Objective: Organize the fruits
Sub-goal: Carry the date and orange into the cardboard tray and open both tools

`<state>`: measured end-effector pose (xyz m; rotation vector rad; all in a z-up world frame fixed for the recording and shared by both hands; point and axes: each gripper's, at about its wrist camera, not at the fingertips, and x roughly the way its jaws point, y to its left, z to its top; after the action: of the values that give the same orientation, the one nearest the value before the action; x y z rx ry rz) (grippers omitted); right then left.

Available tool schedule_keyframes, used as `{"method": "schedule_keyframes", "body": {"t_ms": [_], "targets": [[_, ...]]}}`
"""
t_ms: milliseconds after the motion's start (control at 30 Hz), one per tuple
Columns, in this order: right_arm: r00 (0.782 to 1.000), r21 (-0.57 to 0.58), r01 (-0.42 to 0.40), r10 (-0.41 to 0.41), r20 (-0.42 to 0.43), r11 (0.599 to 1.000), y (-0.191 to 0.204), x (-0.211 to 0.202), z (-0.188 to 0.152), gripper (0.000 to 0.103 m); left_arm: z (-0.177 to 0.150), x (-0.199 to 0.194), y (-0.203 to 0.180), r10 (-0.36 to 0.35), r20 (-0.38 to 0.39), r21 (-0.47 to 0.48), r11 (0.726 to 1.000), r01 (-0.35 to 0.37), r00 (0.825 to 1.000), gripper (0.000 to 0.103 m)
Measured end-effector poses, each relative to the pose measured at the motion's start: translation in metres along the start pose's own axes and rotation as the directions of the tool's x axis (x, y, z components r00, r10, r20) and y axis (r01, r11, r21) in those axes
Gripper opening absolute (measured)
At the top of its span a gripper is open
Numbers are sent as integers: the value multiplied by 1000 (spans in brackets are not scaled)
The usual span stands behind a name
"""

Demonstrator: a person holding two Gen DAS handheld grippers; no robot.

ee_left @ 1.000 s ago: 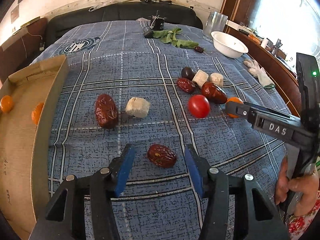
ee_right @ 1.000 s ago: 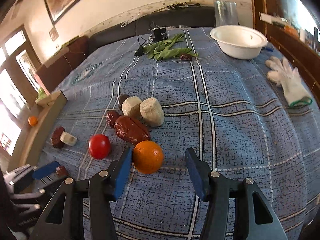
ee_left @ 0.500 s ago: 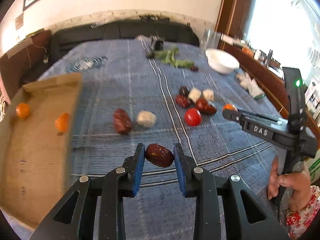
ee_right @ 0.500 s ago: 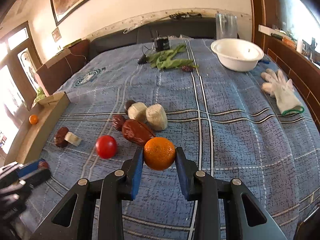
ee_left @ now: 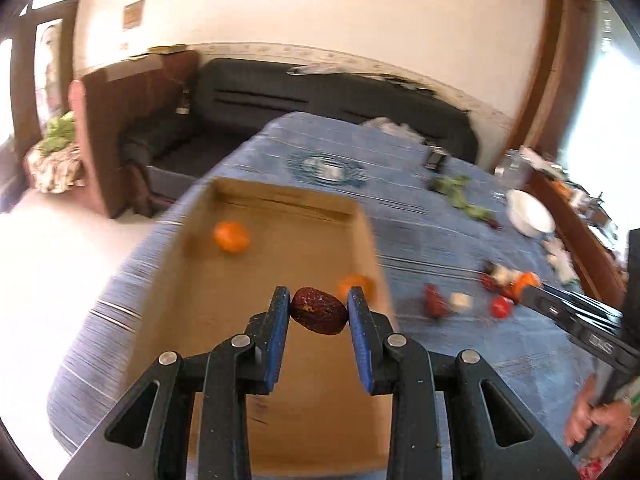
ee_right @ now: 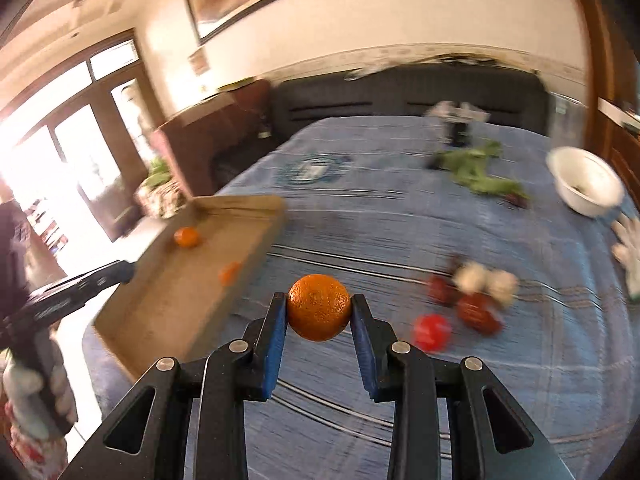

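Observation:
My left gripper [ee_left: 319, 312] is shut on a dark red date [ee_left: 319, 311] and hangs above the near part of an open cardboard box [ee_left: 280, 420]. Two oranges [ee_left: 231, 237] lie inside that box. My right gripper [ee_right: 319, 312] is shut on an orange [ee_right: 319, 307], held above the blue checked cloth [ee_right: 440, 380] to the right of the cardboard box [ee_right: 160, 312]. On the cloth remain a red tomato [ee_right: 432, 332], brown dates [ee_right: 478, 312] and pale lumps [ee_right: 488, 280], all blurred. In the left wrist view the right gripper [ee_left: 528, 292] shows at the right edge with the orange at its tip.
A white bowl [ee_right: 586, 186], green vegetables [ee_right: 480, 172] and a white glove [ee_right: 630, 248] lie at the far right of the cloth. A dark sofa [ee_right: 400, 92] stands behind the table. A person's hand [ee_left: 588, 416] grips the right handle. The table edge drops off left of the box.
Both grippers closed on their fruit, the left on the date and the right on the orange, lifted them off the cloth and swung left toward the cardboard box.

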<state>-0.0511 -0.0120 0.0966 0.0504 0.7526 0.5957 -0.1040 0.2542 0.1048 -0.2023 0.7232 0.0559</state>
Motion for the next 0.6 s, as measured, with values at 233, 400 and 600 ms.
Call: {"method": "schedule_keyframes", "body": {"t_ms": [233,400,600], "targets": [[989,-70,-79,69,-134,994,68,76,25,35,30,46,52,72,-88,-43,996,-76,994,29],[969,-94,-102,77,-235,990,98,133,27,36,30,91,73,80,-190,-78,992,-96,979,29],[953,-134,-104,60,-296,986,118,174,20,36,27,116,89,68,-269,-119,987,-103,961,29]]}}
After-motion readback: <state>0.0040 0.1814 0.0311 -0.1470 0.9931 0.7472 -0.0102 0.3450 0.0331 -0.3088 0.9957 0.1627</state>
